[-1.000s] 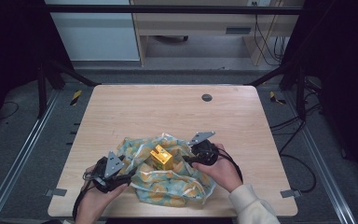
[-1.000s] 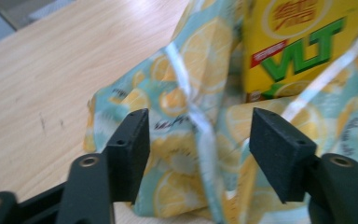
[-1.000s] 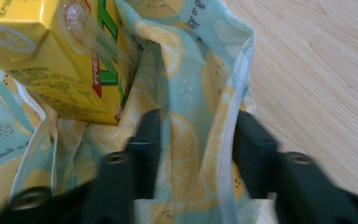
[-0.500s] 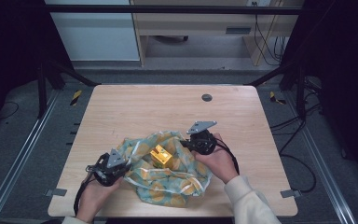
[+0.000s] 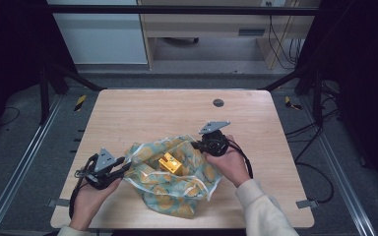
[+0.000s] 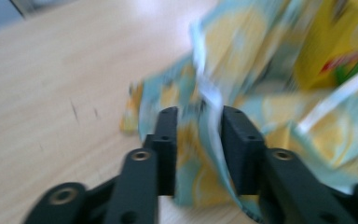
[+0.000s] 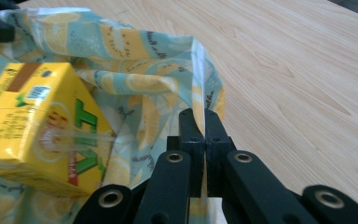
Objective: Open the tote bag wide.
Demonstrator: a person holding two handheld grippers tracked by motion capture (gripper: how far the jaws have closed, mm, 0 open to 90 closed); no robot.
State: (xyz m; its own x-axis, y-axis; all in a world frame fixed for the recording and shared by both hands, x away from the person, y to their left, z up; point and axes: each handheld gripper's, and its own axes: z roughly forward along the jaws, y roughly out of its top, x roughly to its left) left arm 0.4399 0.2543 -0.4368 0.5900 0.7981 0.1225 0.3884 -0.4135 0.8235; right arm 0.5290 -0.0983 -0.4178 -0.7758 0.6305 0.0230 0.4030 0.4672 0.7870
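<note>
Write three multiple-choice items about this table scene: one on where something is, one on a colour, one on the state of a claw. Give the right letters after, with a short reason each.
1. Where is the yellow carton?
A. On the bare table by the far edge
B. In the middle of the lemon-print bag
C. Between the left claw's jaws

2. What colour is the bag's ground between the lemons?
A. Pale blue-green
B. Red
C. Black

3. How does the right claw stand?
A. Wide open above the table
B. Shut on the carton
C. Shut on the bag's edge

Answers: 1 B, the high view shows the carton ringed by the bag's cloth. 2 A, the right gripper view shows yellow lemons on pale blue-green. 3 C, its jaws meet with the bag's white-trimmed edge pinched between them.
</note>
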